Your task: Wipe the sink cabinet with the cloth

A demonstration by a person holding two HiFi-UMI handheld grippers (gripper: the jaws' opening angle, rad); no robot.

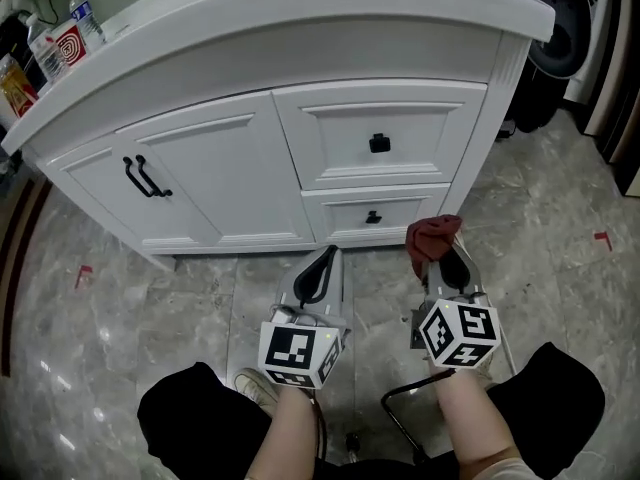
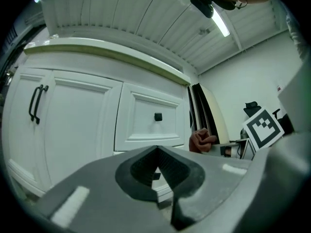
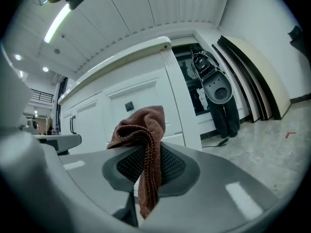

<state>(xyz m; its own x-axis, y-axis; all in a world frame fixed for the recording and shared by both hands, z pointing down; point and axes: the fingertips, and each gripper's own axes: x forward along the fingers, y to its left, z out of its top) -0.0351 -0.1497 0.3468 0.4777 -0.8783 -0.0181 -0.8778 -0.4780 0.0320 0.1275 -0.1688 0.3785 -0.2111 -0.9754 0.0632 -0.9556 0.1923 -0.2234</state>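
1. Cloth (image 1: 433,234): reddish-brown, knitted-looking, all bunched up. It's pinched in the right gripper (image 1: 440,260), with one end hanging down between the jaws. Sits right of centre in the head view.
2. Sink cabinet (image 1: 300,28): white with a curved top. Shut door (image 1: 215,183) with a black handle (image 1: 146,179) on the left, two shut drawers (image 1: 340,128) with black knobs (image 1: 379,144) to the right. Fills the upper half.

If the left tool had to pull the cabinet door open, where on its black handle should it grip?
Probably mid-bar on the black handle, coming straight at the door front with jaws either side. The bar runs upright and bows off the panel, leaving a gap behind it.
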